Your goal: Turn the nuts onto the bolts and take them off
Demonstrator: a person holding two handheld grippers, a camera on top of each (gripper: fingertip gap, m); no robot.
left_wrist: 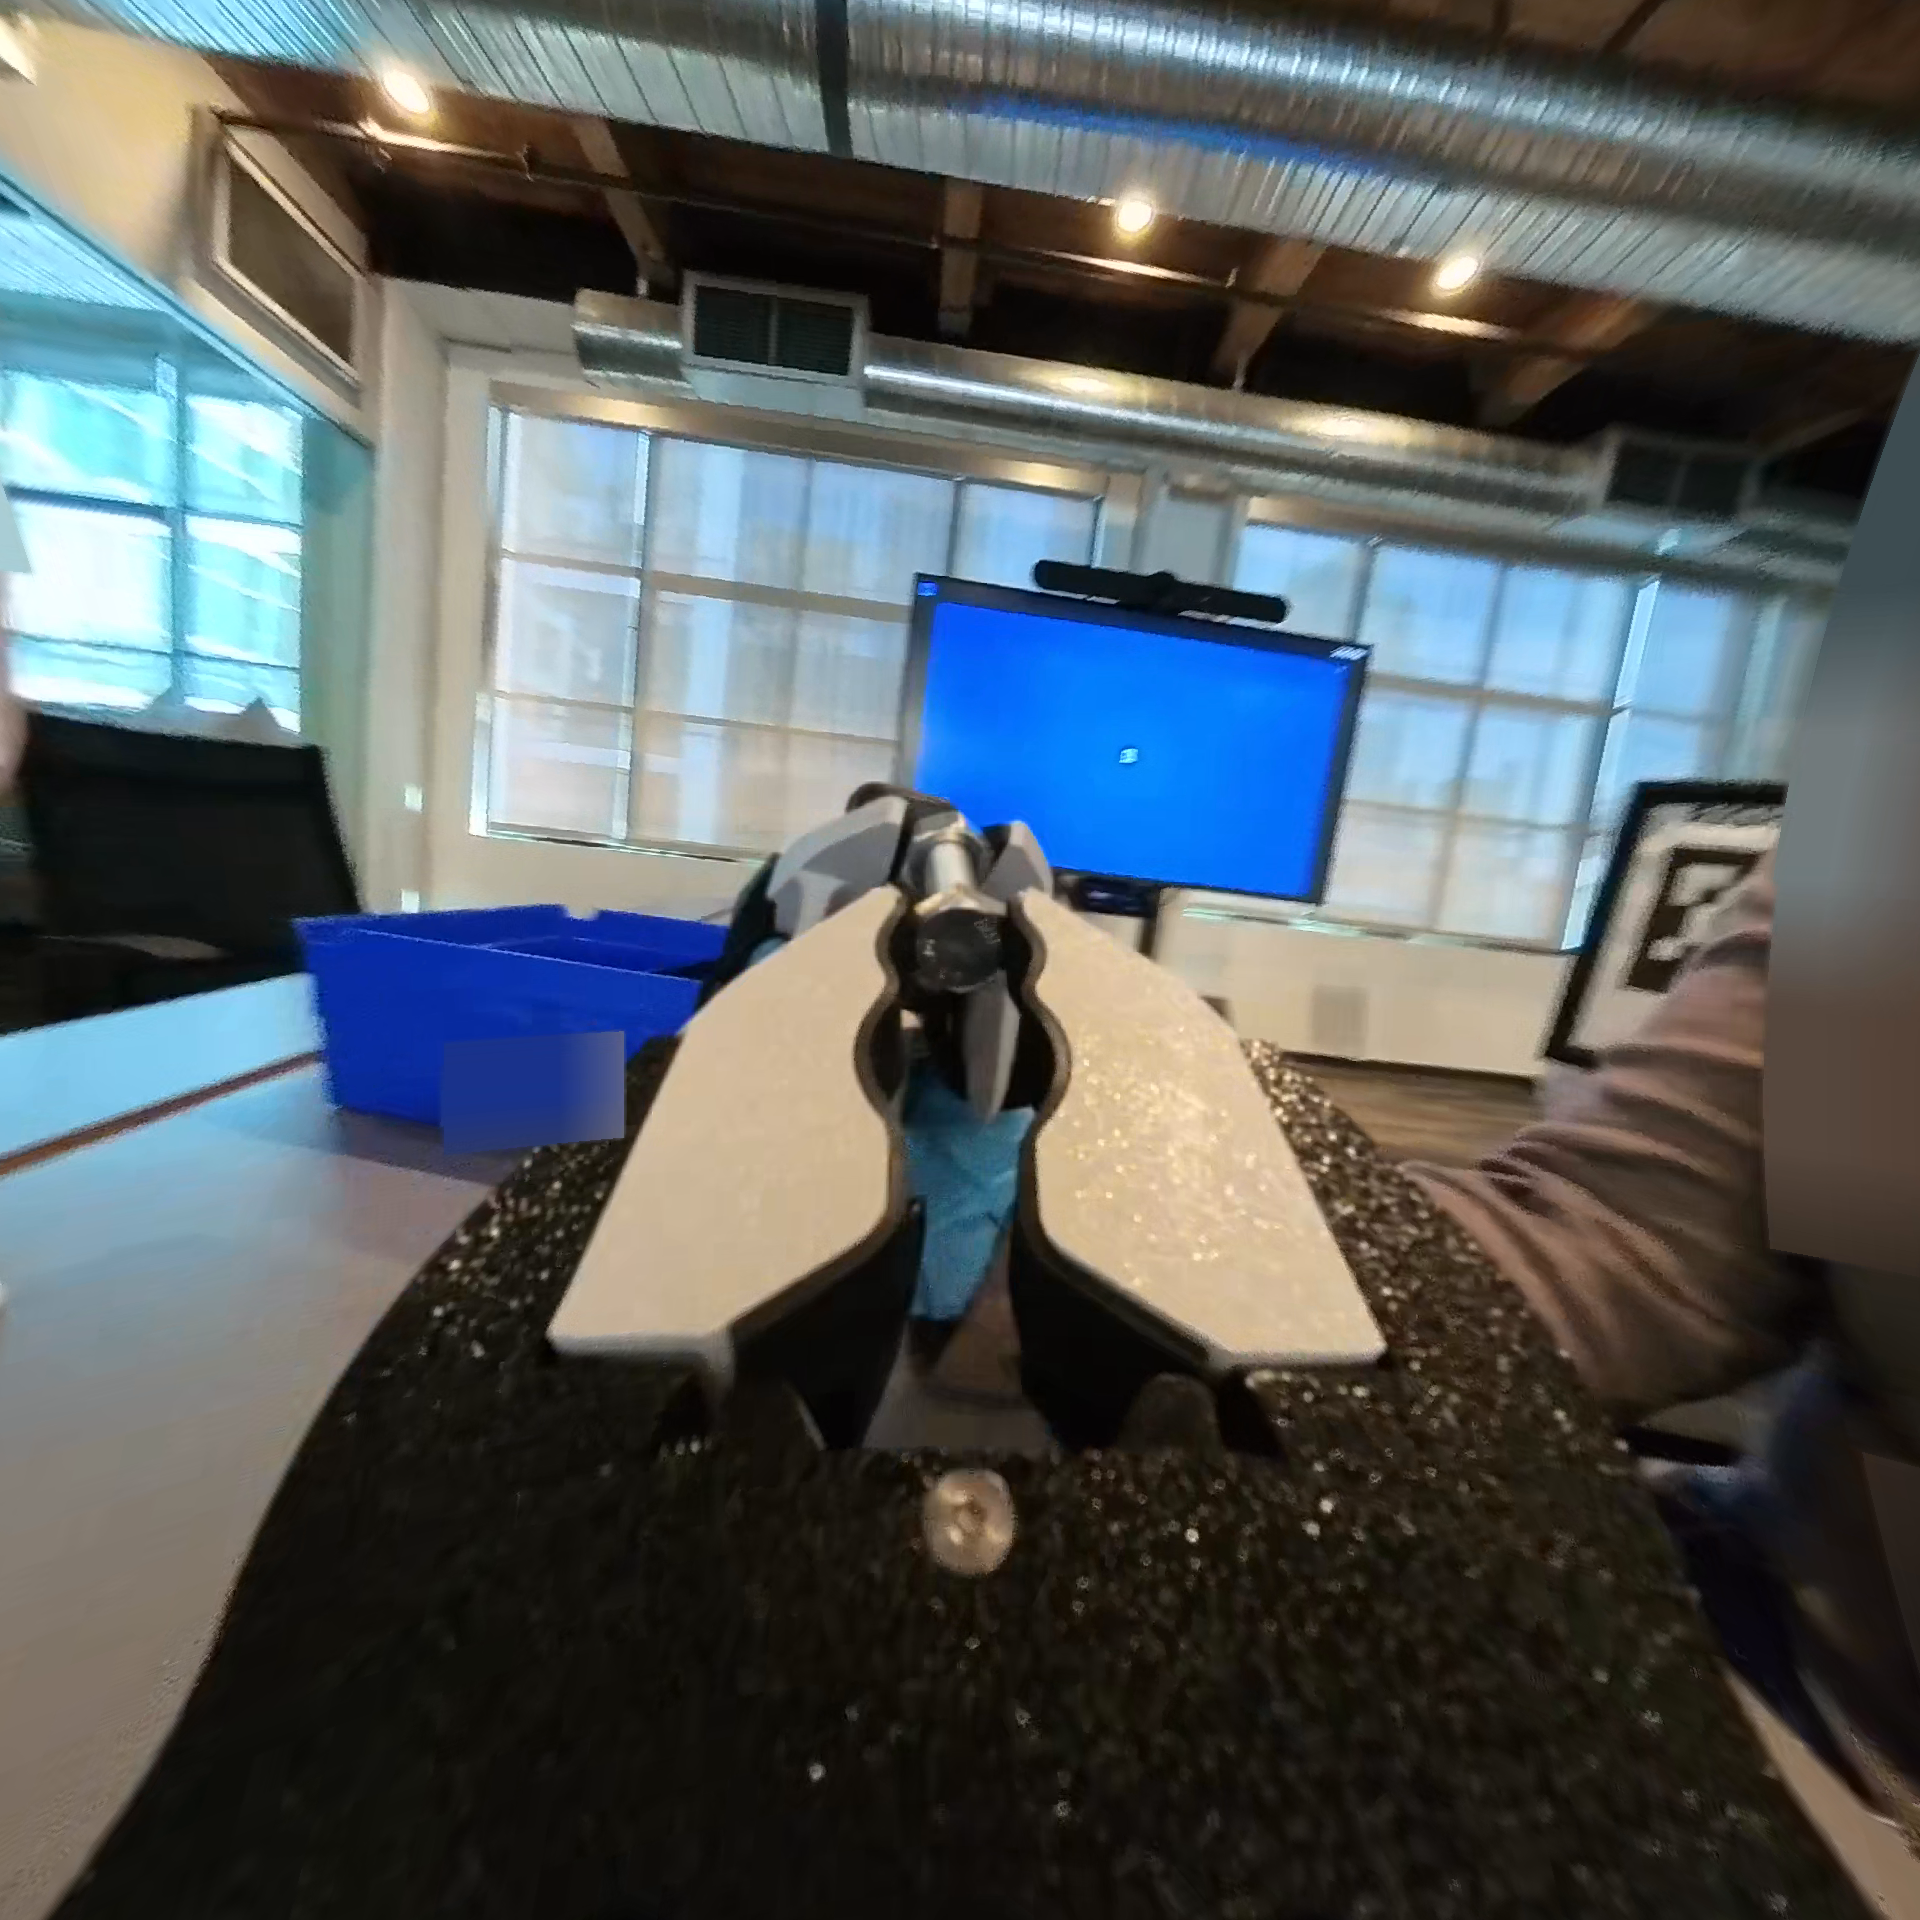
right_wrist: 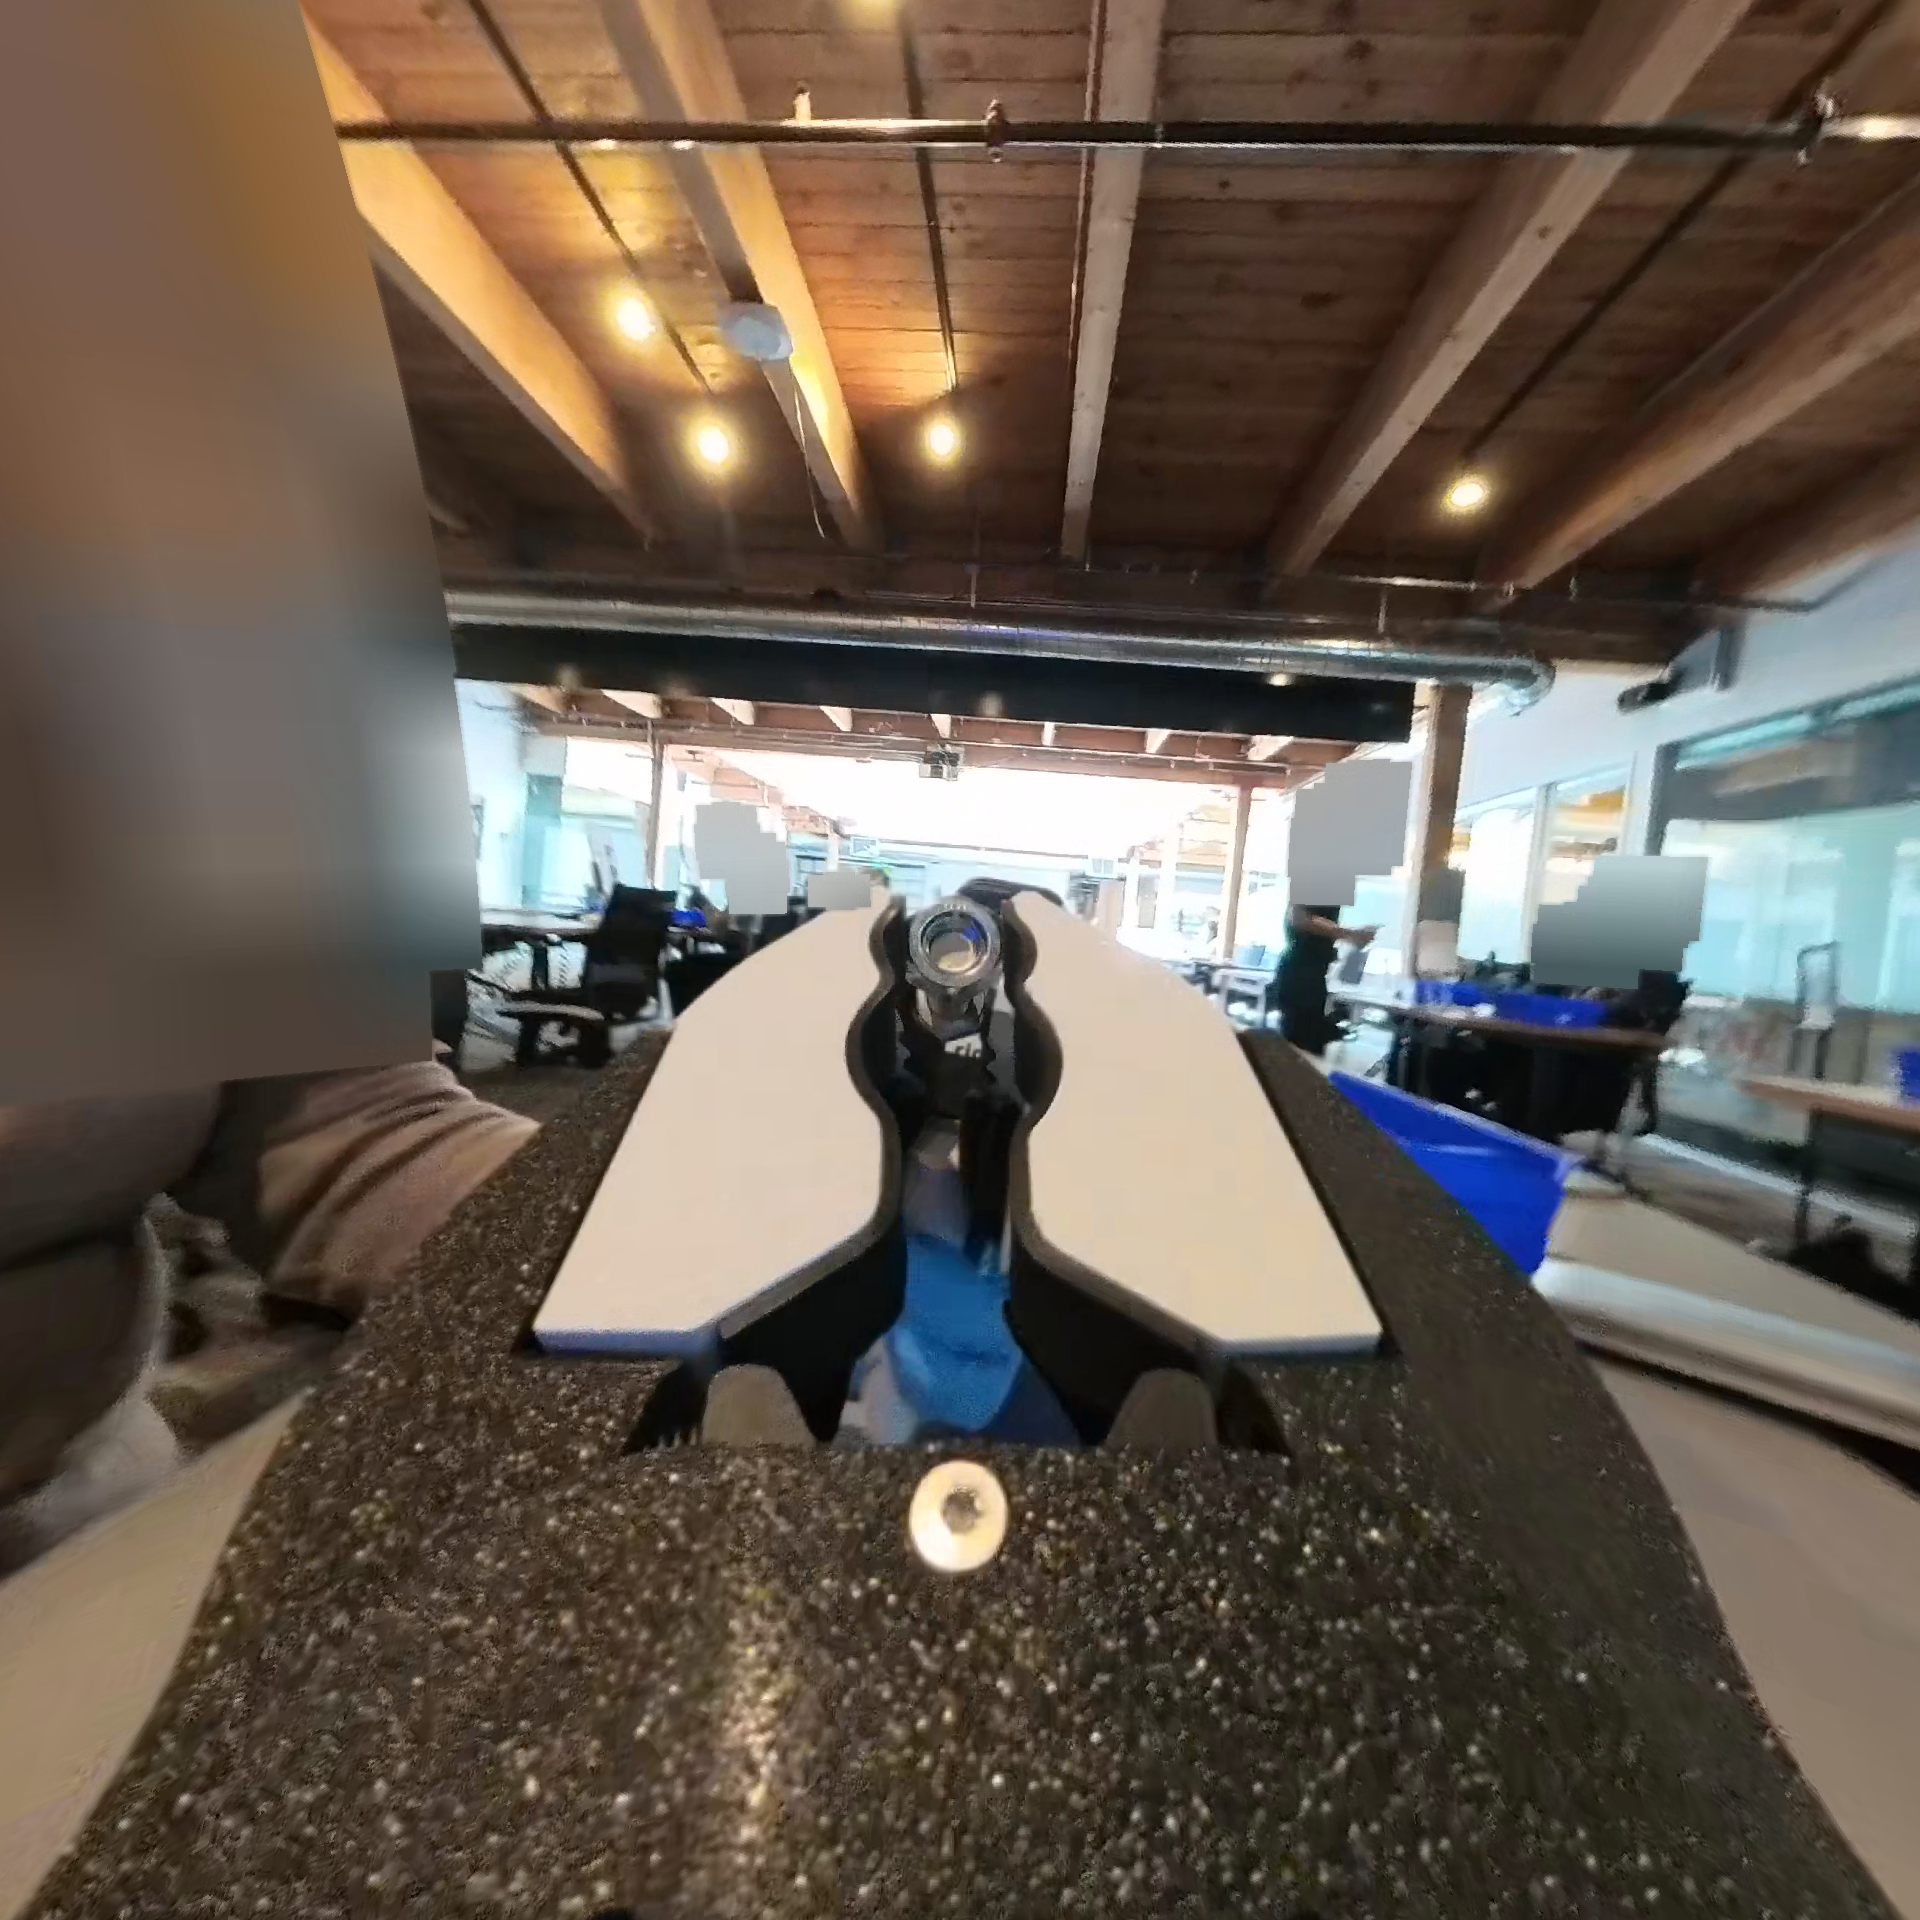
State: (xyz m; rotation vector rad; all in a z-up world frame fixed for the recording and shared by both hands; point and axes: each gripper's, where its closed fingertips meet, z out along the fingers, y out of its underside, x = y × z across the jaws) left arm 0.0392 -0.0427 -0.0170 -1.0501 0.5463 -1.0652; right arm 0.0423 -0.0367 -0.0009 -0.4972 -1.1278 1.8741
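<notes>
Here, left hand-held gripper (left_wrist: pixel 956 951) clamps bolt (left_wrist: pixel 958 948) head.

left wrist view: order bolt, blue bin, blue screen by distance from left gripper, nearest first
1. bolt: clamped between the left gripper fingertips.
2. blue bin: on the table, ahead left.
3. blue screen: far back by the windows, slightly right.

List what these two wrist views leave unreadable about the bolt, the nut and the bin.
- Left wrist view: the left gripper grips the bolt head-on; the right gripper hides its far end.
- Right wrist view: the nut in the right gripper faces the camera; how far it is threaded cannot be told.
- Blue bin: walls hide its contents.
</notes>
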